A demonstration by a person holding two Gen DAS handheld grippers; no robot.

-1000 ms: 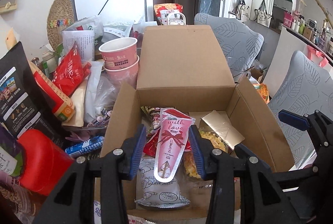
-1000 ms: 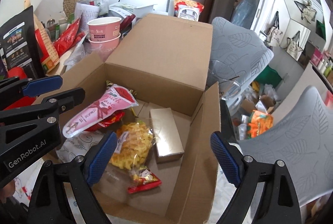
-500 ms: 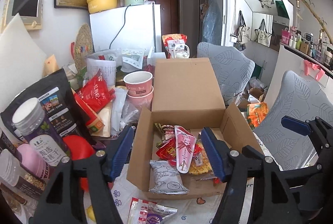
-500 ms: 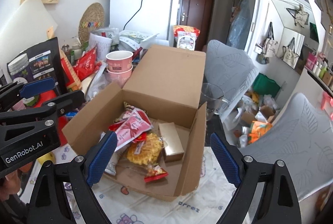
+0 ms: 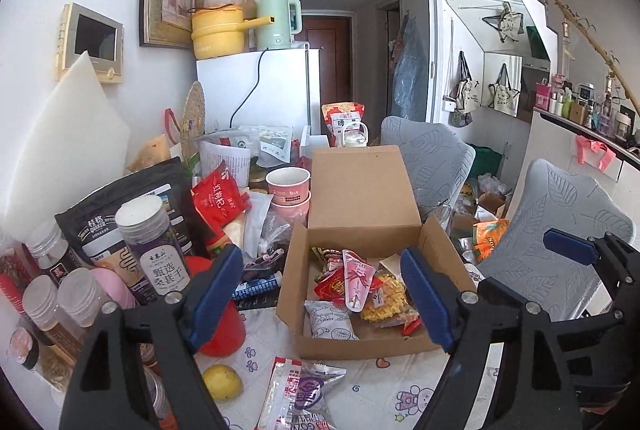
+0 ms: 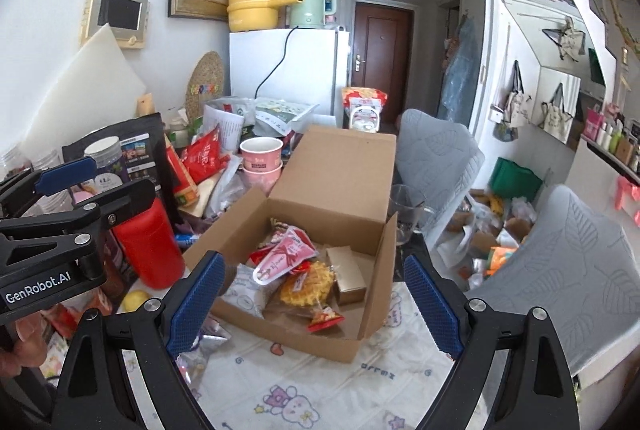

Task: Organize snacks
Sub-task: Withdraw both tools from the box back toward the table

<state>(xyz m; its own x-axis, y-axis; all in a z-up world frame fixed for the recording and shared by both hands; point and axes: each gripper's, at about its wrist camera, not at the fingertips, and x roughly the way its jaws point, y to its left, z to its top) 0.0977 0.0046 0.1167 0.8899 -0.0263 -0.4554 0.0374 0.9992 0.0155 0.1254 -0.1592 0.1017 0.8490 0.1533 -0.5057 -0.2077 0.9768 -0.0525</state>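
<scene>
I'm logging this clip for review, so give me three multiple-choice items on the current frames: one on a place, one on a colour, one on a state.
1. Where is the pink pouch?
A. in the box
B. on the fridge
C. in a gripper

2. What colour is the kettle on the fridge?
A. red
B. pale green
C. black

3. How do the two grippers stand?
A. both shut on snacks
B. left shut, right open
C. both open and empty

Answers:
1 A: the pouch lies on the other snacks between the box walls.
2 B: the kettle beside the yellow pot is pale green.
3 C: the left gripper and right gripper show wide gaps between their blue pads, with nothing held.
</scene>
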